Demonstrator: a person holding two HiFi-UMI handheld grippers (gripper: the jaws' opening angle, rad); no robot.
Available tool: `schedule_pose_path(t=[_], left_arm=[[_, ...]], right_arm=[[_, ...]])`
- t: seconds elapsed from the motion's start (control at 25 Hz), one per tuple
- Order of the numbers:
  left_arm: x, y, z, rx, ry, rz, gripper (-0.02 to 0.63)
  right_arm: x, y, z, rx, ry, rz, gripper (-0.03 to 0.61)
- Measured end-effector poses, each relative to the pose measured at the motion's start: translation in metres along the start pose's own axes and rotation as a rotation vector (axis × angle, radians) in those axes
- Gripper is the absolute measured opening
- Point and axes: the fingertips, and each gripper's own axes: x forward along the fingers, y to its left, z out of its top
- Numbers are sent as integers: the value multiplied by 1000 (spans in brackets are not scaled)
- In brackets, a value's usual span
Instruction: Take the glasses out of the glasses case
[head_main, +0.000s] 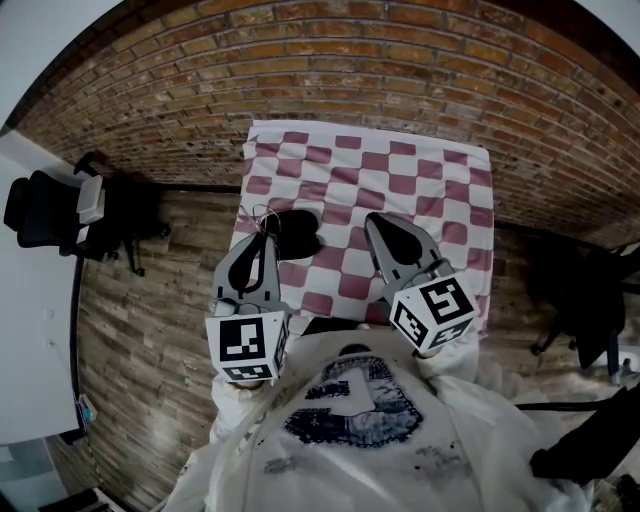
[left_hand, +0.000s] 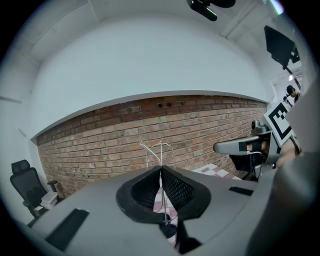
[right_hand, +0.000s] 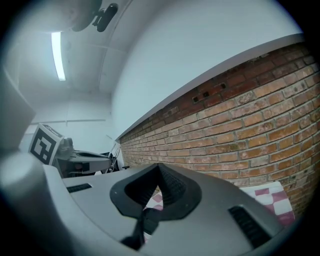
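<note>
Above a surface (head_main: 420, 170) draped in pink-and-white checked cloth, before a brick wall, the left gripper (head_main: 264, 238) holds a pair of thin wire-rimmed glasses (left_hand: 161, 149). Its jaws are pressed together on the frame, whose fine loops stand up past the tips. The glasses are clear of the black glasses case (head_main: 298, 232), which lies on the cloth just beside and below that gripper. The right gripper (head_main: 376, 224) hovers a little apart over the cloth, its jaws closed with nothing between them.

The likely trouble from here is the grip itself. The jaws pinch a very slender piece of wire, so a tight squeeze or a twist of the wrist could bend the frame. A quick swing might also let it pivot and slip down onto the case or the cloth.

No brand or legible writing shows. Only the black-and-white square markers on the grippers' cubes (head_main: 247, 343) and an unreadable print on the person's shirt (head_main: 355, 405) appear.
</note>
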Motion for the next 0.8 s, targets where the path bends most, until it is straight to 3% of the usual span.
schedule_pose_path(t=[0.8], left_arm=[[1, 7, -6, -21, 8, -6, 25]], right_arm=[[7, 8, -4, 0, 10, 3, 14]])
